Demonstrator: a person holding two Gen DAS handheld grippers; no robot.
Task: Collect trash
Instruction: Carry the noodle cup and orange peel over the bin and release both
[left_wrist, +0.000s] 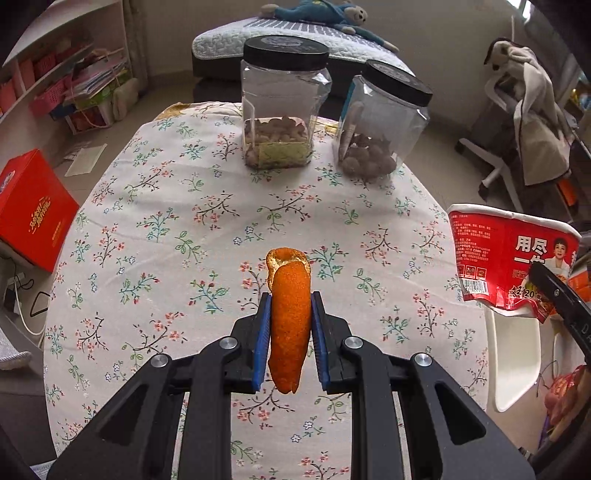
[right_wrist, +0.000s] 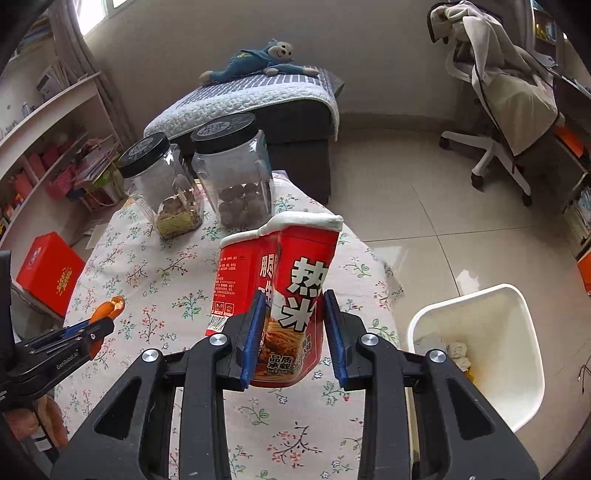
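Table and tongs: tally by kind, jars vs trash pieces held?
Black-lidded clear jars on the table: 2, one and another
Orange peel in left tongs: 1
Crushed red noodle cup in right tongs: 1
Total: 4

orange peel (left_wrist: 290, 325): a long curled strip, bright orange outside with a pale inner edge showing at its far tip, hanging lengthwise above the flowered cloth.
noodle cup (right_wrist: 284, 295): a red paper cup with white lettering and a white rim, crushed and creased, tilting rim-away over the table's edge.
white bin (right_wrist: 491, 354): standing open on the floor beside the table, already holding crumpled scraps.
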